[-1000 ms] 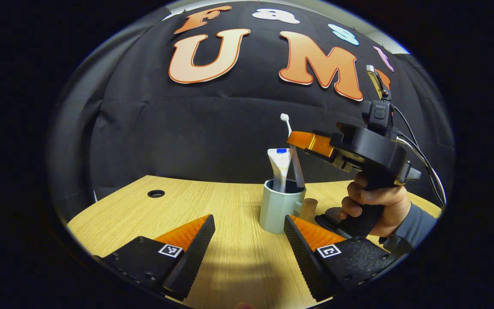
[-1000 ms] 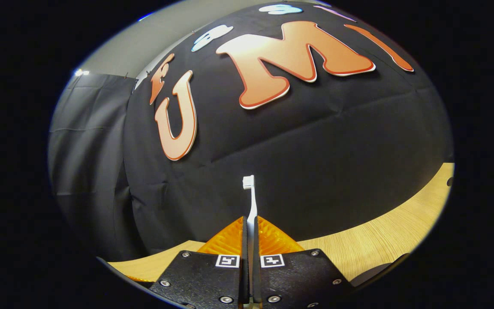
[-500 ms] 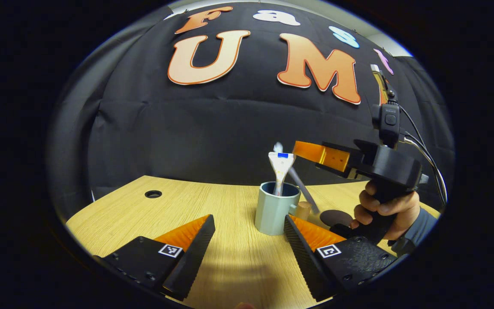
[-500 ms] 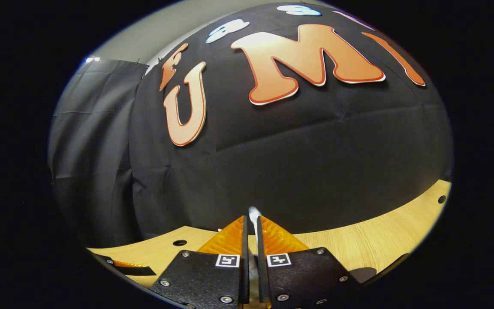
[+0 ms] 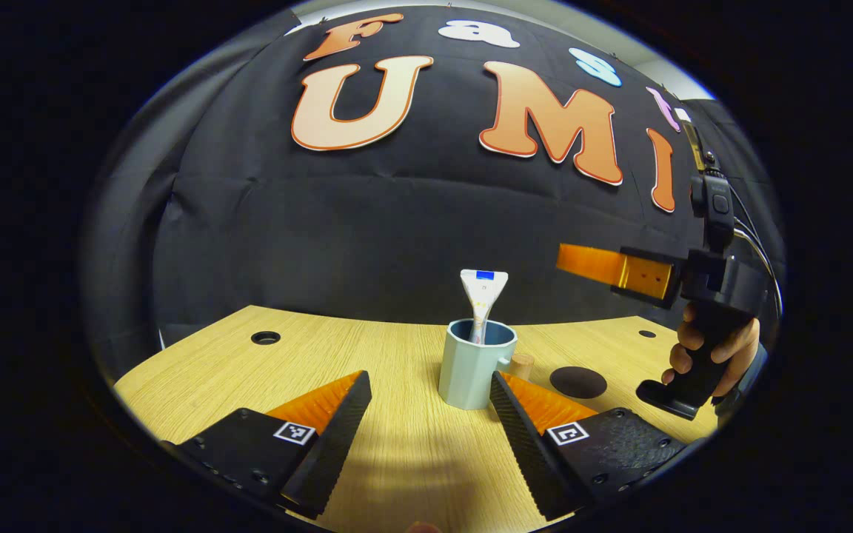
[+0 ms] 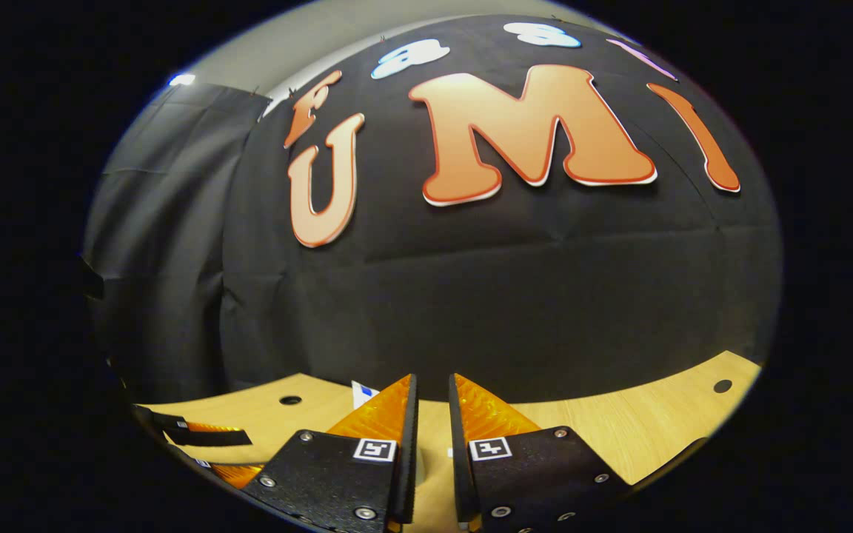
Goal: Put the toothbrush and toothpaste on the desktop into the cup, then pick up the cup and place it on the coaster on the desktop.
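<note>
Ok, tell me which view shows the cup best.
The left gripper view: the cup stands whole on the desk, the toothpaste tube sticking out of it. In the right gripper view I can't make out the cup past that gripper's fingers.

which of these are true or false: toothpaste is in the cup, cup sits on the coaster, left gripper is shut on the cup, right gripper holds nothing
1. The toothpaste stands in the cup. True.
2. The cup sits on the coaster. False: it stands on the desktop, left of the coaster.
3. The left gripper is shut on the cup. False: its jaws are wide open, short of the cup.
4. The right gripper holds nothing. True: a narrow empty gap shows between its fingers.
</note>
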A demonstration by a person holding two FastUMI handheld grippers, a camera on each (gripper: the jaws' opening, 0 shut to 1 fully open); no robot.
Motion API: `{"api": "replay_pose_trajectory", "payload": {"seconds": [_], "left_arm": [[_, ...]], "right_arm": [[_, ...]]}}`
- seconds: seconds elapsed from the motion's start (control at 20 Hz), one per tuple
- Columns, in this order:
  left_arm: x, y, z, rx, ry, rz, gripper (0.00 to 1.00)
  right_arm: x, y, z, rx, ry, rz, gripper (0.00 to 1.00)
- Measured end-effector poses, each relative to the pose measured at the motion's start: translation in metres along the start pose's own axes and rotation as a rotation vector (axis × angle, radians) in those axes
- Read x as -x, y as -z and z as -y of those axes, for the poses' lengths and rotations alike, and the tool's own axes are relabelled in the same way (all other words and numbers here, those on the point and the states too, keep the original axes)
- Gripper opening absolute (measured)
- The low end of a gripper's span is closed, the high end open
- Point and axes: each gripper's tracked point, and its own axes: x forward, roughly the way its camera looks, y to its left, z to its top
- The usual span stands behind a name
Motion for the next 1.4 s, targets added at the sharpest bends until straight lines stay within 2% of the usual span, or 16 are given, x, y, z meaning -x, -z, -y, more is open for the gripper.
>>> {"api": "replay_pose_trajectory", "payload": {"seconds": [0.2, 0.4, 0.65, 0.7, 0.75, 1.0, 1.05, 1.1, 1.15, 1.25, 1.4], "left_arm": [[-0.001, 0.002, 0.002, 0.0, 0.008, -0.01, 0.97], [0.001, -0.001, 0.0, -0.01, 0.006, -0.007, 0.97], [0.005, -0.005, -0.002, -0.01, 0.004, 0.009, 0.97], [0.004, -0.006, -0.001, -0.009, 0.006, 0.007, 0.97], [0.004, -0.005, 0.0, -0.007, 0.008, 0.006, 0.98], [0.006, -0.009, 0.0, -0.005, 0.009, 0.016, 0.97], [0.006, -0.009, 0.0, -0.007, 0.007, 0.016, 0.97], [0.006, -0.009, -0.001, -0.007, 0.007, 0.017, 0.97], [0.007, -0.009, -0.002, -0.008, 0.005, 0.019, 0.97], [0.007, -0.009, -0.002, -0.008, 0.003, 0.019, 0.97], [0.007, -0.01, -0.001, -0.007, 0.005, 0.017, 0.97]], "right_arm": [[0.002, 0.044, 0.01, -0.006, -0.021, -0.176, 0.28], [-0.007, 0.078, 0.008, 0.046, -0.049, -0.351, 0.39], [-0.016, 0.122, 0.003, 0.119, -0.089, -0.555, 0.59], [-0.017, 0.127, 0.003, 0.125, -0.094, -0.59, 0.58], [-0.019, 0.132, 0.005, 0.133, -0.086, -0.619, 0.67], [-0.023, 0.159, 0.014, 0.127, -0.065, -0.778, 0.67], [-0.025, 0.161, 0.015, 0.14, -0.062, -0.795, 0.63], [-0.028, 0.166, 0.015, 0.15, -0.061, -0.813, 0.67], [-0.03, 0.17, 0.014, 0.158, -0.059, -0.827, 0.66], [-0.035, 0.175, 0.011, 0.146, -0.059, -0.852, 0.63], [-0.038, 0.176, 0.007, 0.16, -0.061, -0.894, 0.52]]}}
